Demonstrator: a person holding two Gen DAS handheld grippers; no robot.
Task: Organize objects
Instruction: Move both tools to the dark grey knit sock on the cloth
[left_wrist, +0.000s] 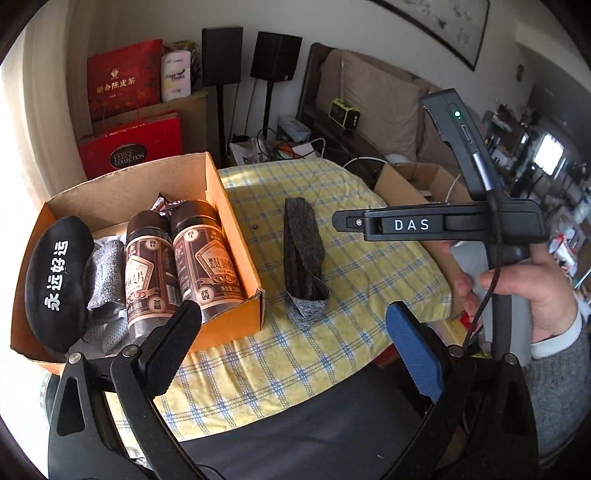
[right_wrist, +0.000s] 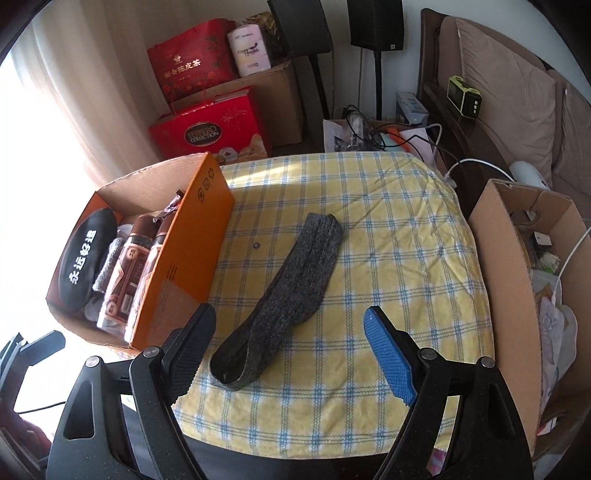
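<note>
Sock (right_wrist: 291, 291): one dark grey knit sock lies flat on the yellow checked cloth (right_wrist: 388, 229), cuff end toward the camera, alone in the middle of the surface. It sits just beside the orange box (right_wrist: 184, 273), not touching it. The box already holds two brown bottles (left_wrist: 173, 254), a black pouch (left_wrist: 55, 284) and grey fabric.

Right gripper (right_wrist: 291, 354): jaws spread wide, empty, above the cuff end of the sock. Left gripper (left_wrist: 291, 332): jaws spread wide, empty, near the box's front corner.

Risk, as a judgement: a pinch taken on one layer of the cuff could let the sock unfold and drag the cloth. Closing too low could catch the cloth with the sock. A second open carton (right_wrist: 517, 280) stands at the right edge; a wide swing could strike it.
</note>
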